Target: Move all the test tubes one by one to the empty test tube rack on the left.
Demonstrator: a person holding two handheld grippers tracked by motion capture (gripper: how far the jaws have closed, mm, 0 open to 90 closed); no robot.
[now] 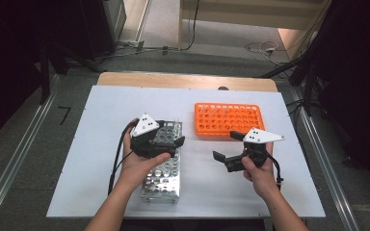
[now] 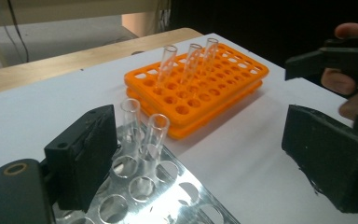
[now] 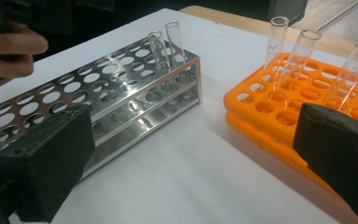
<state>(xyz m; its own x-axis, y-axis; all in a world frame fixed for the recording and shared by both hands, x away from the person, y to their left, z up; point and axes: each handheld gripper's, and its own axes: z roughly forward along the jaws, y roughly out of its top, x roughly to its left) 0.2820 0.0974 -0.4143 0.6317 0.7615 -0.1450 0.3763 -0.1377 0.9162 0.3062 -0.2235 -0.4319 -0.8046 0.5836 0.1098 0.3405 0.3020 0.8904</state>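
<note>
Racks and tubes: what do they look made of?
Silver rack: looks like polished sheet metal, mirror-bright with punched round holes. Orange rack: likely moulded plastic, opaque, even colour, faint sheen. Tubes: clear and thin-walled with rolled rims; glass or clear plastic, the look leaves it open.

Lab — test-tube racks (image 1: 227, 118) on table (image 1: 101, 144).
</note>
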